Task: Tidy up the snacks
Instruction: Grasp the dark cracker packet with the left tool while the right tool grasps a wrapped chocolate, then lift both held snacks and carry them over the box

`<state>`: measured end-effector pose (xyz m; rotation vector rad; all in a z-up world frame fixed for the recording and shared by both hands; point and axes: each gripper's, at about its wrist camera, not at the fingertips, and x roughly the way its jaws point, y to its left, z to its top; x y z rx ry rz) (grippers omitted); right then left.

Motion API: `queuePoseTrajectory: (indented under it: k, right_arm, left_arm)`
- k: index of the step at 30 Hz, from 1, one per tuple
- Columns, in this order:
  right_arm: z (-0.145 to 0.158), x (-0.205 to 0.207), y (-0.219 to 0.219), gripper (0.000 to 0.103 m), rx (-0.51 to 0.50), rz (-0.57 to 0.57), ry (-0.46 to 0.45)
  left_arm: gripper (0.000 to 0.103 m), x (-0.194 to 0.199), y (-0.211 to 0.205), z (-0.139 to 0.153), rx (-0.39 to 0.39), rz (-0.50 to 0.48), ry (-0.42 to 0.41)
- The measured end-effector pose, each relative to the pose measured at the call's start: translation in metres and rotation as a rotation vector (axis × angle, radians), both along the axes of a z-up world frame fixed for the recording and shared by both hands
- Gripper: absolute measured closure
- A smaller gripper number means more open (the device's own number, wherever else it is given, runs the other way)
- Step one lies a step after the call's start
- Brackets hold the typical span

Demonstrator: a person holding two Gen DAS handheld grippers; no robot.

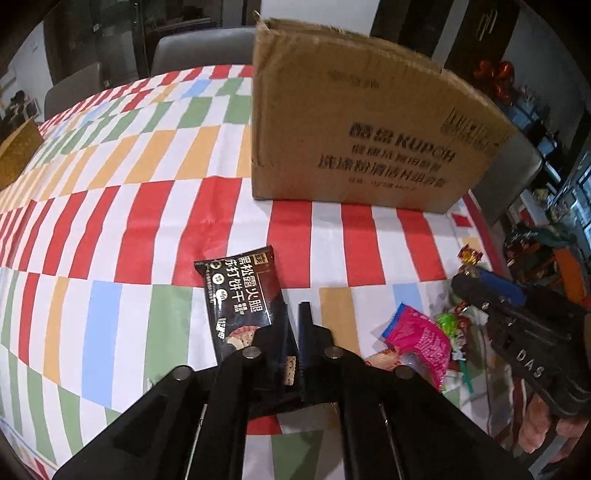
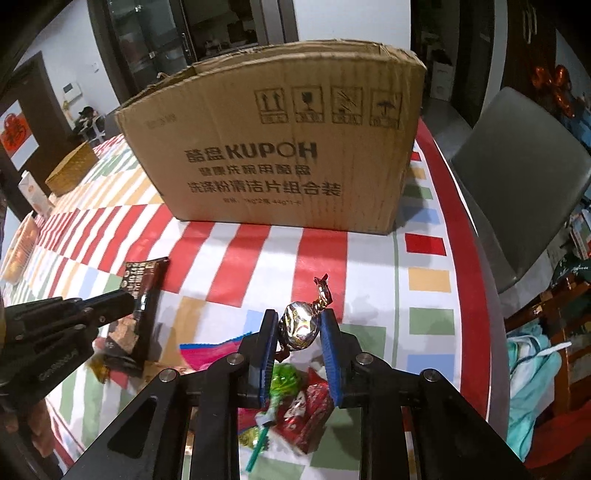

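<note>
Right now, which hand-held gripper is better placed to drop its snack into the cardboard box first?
Probably the right hand-held gripper: it is shut on the foil-wrapped candy, directly facing the brown cardboard box. The left hand-held gripper, gripping the black cracker packet, sits left of the box.

Dining room around a bench under a chequered cloth

The bench (image 1: 110, 206) wears a cloth of red, orange, green and blue blocks on white. Grey chairs (image 2: 524, 155) stand at its far and right sides. Behind are white walls (image 2: 70, 48), a dark door frame (image 2: 40, 92) and dark glass-fronted doors (image 2: 155, 33). Orange foil balloons (image 1: 496, 79) hang at right.
</note>
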<state>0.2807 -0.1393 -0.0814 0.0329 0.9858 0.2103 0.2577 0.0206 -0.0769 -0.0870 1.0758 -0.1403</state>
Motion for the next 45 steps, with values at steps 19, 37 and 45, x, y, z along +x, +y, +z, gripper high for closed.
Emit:
queuePoseTrajectory:
  k: [19, 37, 45]
  right_arm:
    - [0.005, 0.011, 0.041, 0.078, 0.007, 0.12, -0.019]
    - [0.05, -0.007, 0.017, 0.078, 0.032, 0.104, -0.111]
    - [0.092, -0.019, 0.003, 0.078, 0.046, 0.099, -0.212]
  left_arm:
    - [0.052, 0.026, 0.01, -0.042, 0.088, 0.044, 0.099]
    - [0.054, -0.009, 0.009, 0.042, 0.018, 0.016, -0.121]
    - [0.054, -0.013, 0.002, 0.091, 0.012, -0.013, -0.239]
